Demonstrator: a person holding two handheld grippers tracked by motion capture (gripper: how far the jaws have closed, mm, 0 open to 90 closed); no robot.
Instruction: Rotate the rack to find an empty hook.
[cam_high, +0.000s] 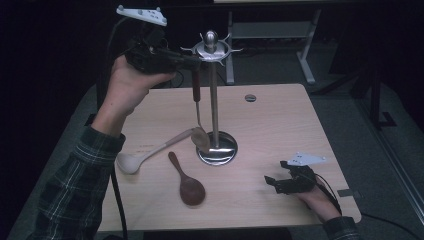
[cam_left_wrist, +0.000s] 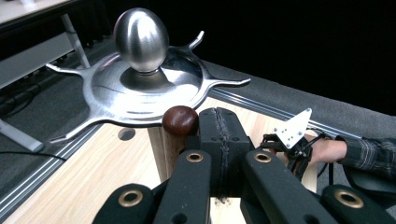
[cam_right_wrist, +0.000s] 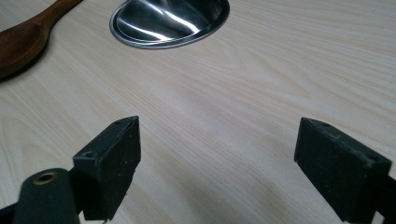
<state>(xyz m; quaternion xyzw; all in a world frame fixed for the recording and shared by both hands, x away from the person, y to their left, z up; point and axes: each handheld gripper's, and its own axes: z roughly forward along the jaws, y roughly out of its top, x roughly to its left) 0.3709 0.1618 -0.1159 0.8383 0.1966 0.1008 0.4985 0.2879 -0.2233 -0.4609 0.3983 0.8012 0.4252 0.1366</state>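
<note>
Your left hand-held gripper (cam_left_wrist: 219, 122) is pressed together beside the brown-handled spoon (cam_high: 196, 90) hanging at the rack (cam_high: 212, 49) top; right hand-held gripper (cam_right_wrist: 217, 163) is spread, resting on the counter (cam_right_wrist: 243, 79).

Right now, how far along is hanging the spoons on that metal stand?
Nothing is clearly hung yet. In hand: the left gripper holds a dark-handled spoon up by the stand's top hooks. Left: the white spoon and wooden spoon lie on the table. The right gripper rests open.
</note>
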